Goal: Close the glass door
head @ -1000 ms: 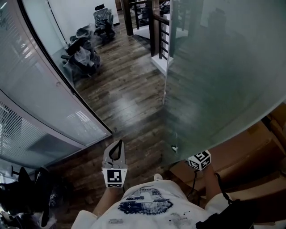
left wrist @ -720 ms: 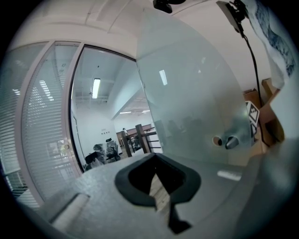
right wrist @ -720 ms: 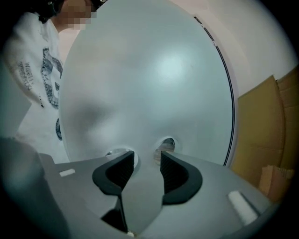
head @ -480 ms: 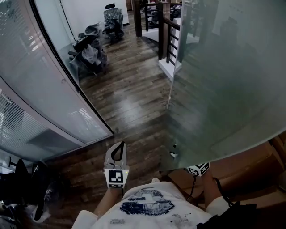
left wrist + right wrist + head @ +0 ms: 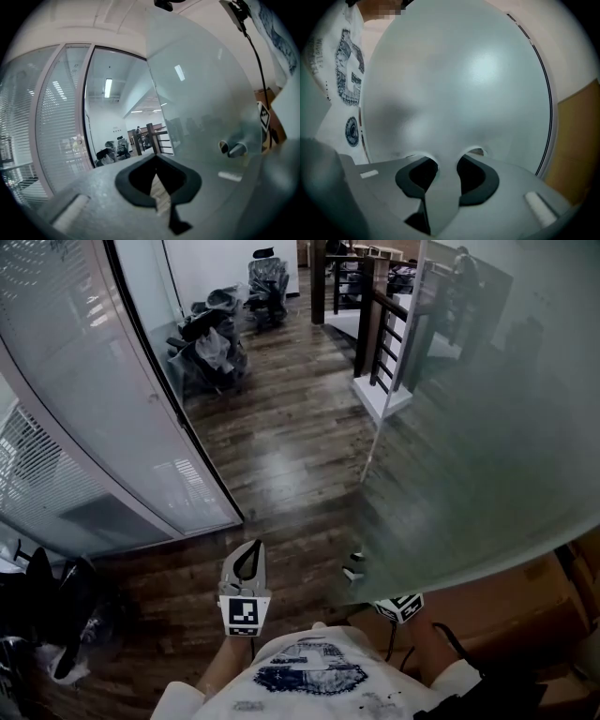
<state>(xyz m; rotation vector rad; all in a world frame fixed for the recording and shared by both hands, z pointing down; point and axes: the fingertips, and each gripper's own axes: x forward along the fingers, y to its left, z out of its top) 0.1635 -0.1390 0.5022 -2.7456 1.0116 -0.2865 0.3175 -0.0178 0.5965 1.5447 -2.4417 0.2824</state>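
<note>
The frosted glass door (image 5: 487, 456) fills the right of the head view, and its free edge stands over the wooden floor. Its short metal handle (image 5: 354, 568) sticks out near that edge and shows in the left gripper view too (image 5: 233, 148). My right gripper (image 5: 443, 183) is behind the pane. Its jaws are closing on the inner handle bar (image 5: 440, 201), which fills the gap between the pads. Only its marker cube (image 5: 398, 606) shows in the head view. My left gripper (image 5: 247, 554) hangs shut and empty in front of me, left of the door.
A glass partition with blinds (image 5: 94, 427) runs along the left. Wrapped office chairs (image 5: 211, 352) stand at the far end, beside a dark wooden railing (image 5: 384, 324). Cardboard boxes (image 5: 506, 615) sit behind the door at the right. Dark bags (image 5: 47, 624) lie at the lower left.
The right gripper's cube has slid left and lower, further under the door's edge. The door's edge sits further right, showing more hallway. The left gripper has hardly moved.
</note>
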